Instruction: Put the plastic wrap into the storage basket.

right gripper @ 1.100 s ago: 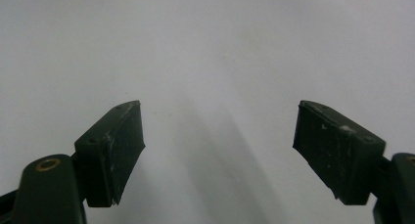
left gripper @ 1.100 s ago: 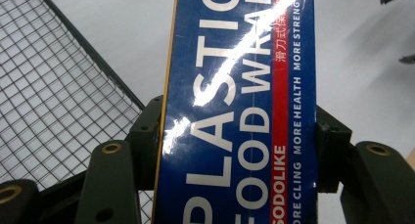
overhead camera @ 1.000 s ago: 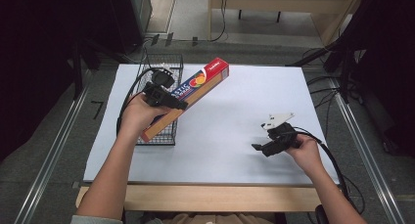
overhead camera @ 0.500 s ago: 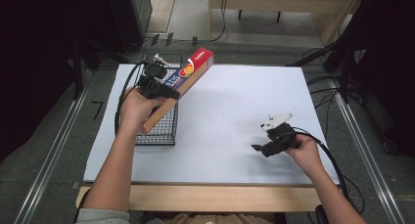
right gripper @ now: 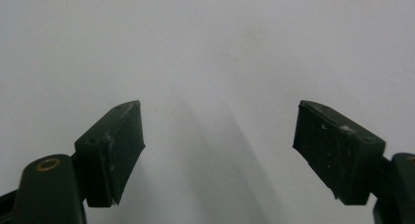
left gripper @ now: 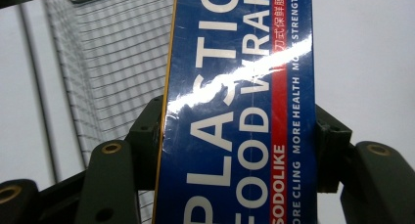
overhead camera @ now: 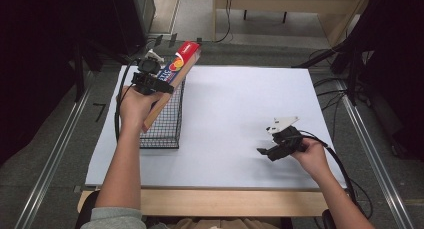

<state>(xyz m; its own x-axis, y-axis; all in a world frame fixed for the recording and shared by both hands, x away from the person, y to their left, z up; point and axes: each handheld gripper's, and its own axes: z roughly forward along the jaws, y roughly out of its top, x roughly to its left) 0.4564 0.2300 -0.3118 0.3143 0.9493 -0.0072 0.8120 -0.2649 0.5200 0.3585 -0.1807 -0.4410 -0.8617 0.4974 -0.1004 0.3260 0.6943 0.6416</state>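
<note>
My left gripper (overhead camera: 150, 81) clamps the food wrap box (overhead camera: 172, 76) above the wire basket (overhead camera: 167, 121); my right gripper (overhead camera: 272, 150) rests open on the table (overhead camera: 235, 99).

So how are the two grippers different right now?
The left gripper is shut on the plastic wrap box; the right gripper is open, holding nothing. The left one is raised over the wire basket; the right one sits low by the white table. Both are black, each in a hand.

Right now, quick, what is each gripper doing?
Left gripper: closed on the long blue and red cardboard plastic-wrap box.
Right gripper: open, holding nothing.
</note>
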